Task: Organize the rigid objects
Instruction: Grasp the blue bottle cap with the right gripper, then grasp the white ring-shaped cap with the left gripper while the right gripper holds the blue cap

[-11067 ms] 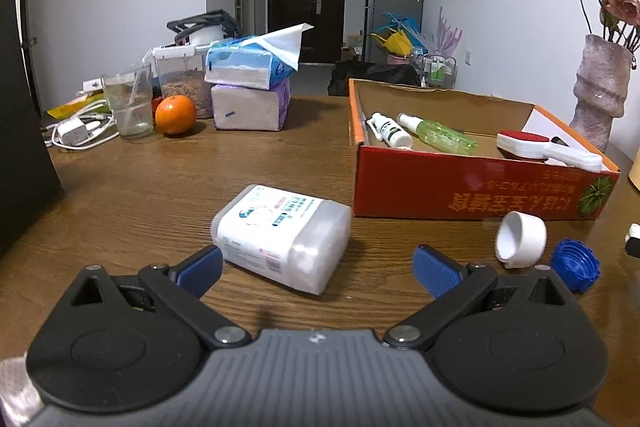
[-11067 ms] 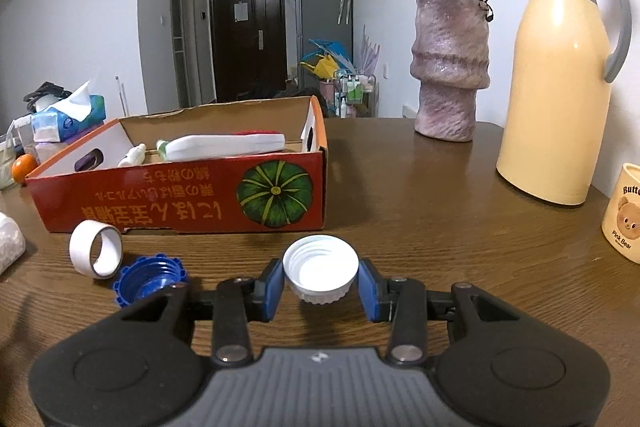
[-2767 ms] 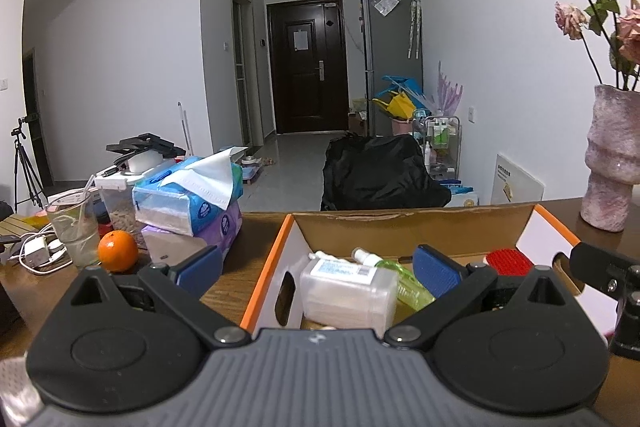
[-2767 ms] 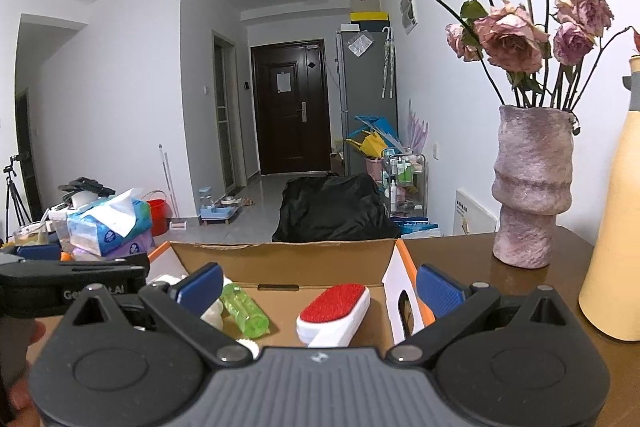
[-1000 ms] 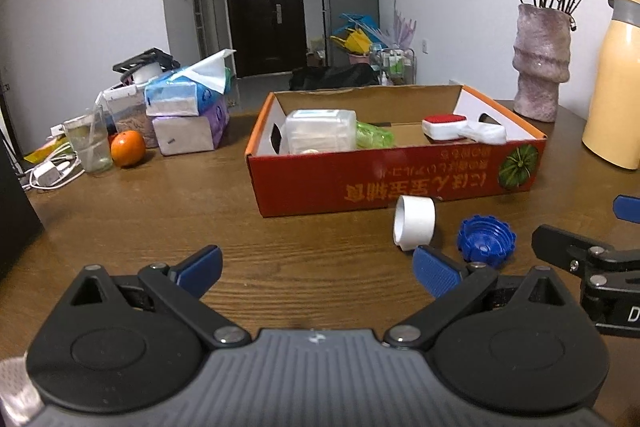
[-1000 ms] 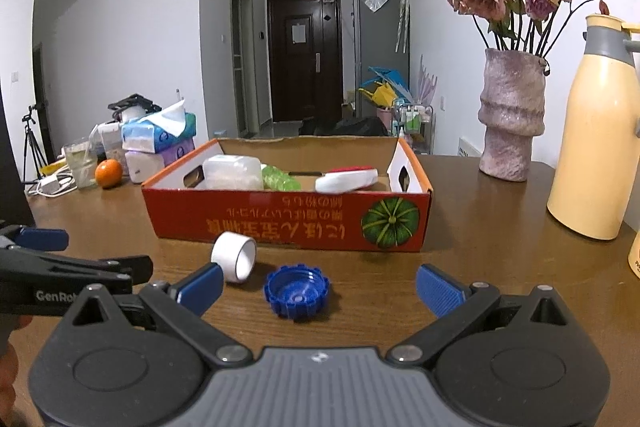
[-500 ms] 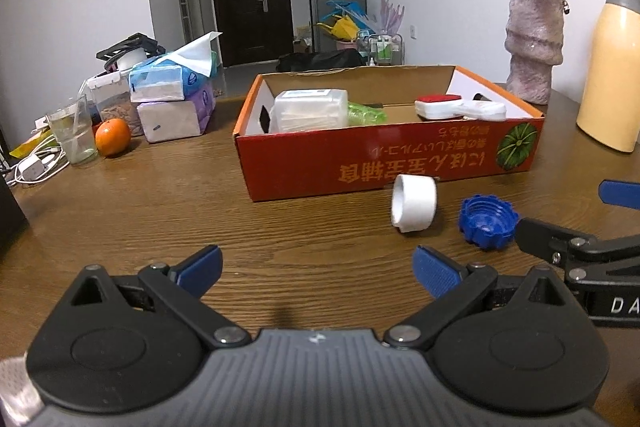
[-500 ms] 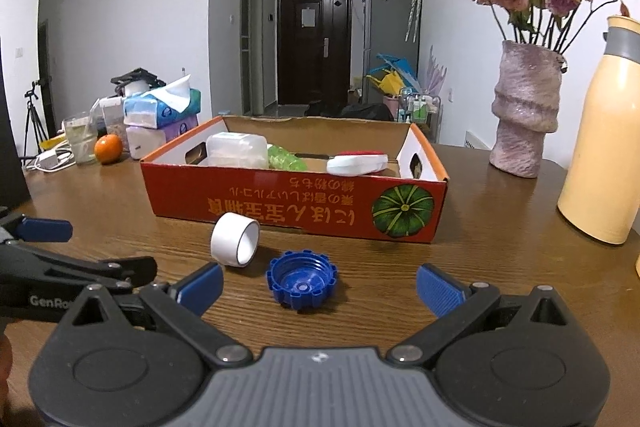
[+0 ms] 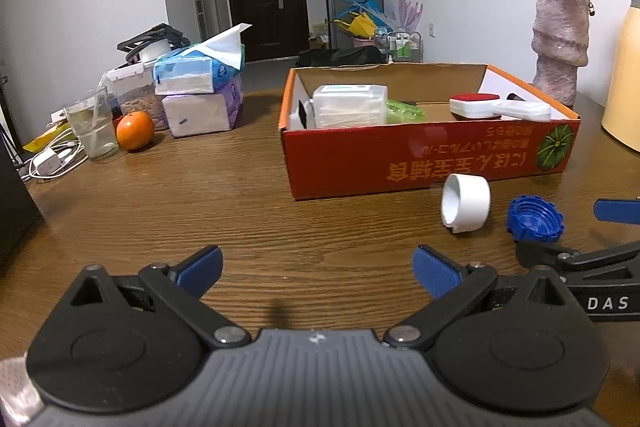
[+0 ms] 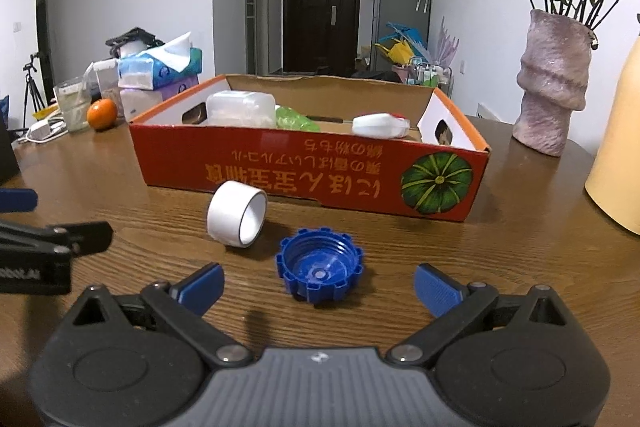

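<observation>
A blue ridged cap [image 10: 319, 272] lies open side up on the wooden table, straight ahead of my open right gripper [image 10: 319, 286] and between its blue pads. A white cap [image 10: 237, 213] lies on its side just left of it, in front of the red cardboard box [image 10: 312, 169]. The box holds a clear plastic container [image 10: 240, 109], a green bottle [image 10: 294, 119] and a red-and-white brush [image 10: 382, 125]. My left gripper [image 9: 318, 269] is open and empty over bare table, left of the white cap [image 9: 465, 203] and blue cap [image 9: 535, 219].
A pink vase [image 10: 554, 83] with flowers and a cream thermos [image 10: 618, 155] stand at the right. Tissue packs [image 9: 200, 95], an orange [image 9: 135, 136], a glass [image 9: 94, 125] and cables [image 9: 48, 159] sit at the far left. A dark object [image 9: 14, 211] borders the left edge.
Both grippers have moved forward and lower toward the table. The blue cap now sits between the right gripper's pads. Both stay open.
</observation>
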The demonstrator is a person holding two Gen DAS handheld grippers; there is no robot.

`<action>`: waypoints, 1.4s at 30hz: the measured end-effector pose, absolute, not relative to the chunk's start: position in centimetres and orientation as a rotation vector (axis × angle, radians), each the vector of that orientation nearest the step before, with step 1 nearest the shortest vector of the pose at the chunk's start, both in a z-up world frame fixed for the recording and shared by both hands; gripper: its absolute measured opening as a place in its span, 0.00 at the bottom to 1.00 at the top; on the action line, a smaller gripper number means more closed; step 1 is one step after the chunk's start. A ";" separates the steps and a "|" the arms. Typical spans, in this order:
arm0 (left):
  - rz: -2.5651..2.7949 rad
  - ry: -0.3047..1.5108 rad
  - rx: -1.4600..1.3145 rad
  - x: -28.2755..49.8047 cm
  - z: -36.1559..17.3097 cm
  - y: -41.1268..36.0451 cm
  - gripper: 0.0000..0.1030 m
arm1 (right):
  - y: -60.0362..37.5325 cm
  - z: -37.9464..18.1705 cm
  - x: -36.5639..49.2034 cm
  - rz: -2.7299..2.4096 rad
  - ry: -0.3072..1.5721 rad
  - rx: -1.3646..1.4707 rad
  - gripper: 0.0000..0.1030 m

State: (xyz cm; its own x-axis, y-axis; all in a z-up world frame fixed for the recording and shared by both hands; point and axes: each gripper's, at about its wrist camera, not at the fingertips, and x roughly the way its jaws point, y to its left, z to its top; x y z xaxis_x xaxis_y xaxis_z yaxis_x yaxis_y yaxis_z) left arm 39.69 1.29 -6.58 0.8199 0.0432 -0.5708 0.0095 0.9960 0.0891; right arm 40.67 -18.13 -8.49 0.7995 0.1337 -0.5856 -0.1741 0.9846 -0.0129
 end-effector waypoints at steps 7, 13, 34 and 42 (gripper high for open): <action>0.027 0.608 0.088 39.8 -6.6 2.2 1.00 | -16.9 -9.2 42.4 0.129 0.647 -0.078 0.92; 0.033 0.609 0.089 40.0 -6.6 2.6 1.00 | -16.2 -9.8 43.9 0.108 0.671 -0.066 0.80; 0.027 0.595 0.092 39.9 -6.5 2.4 1.00 | -16.3 -9.4 44.1 0.106 0.628 -0.026 0.52; 0.044 0.589 0.115 39.9 -6.7 1.7 1.00 | -16.9 -9.0 43.7 0.111 0.605 -0.009 0.51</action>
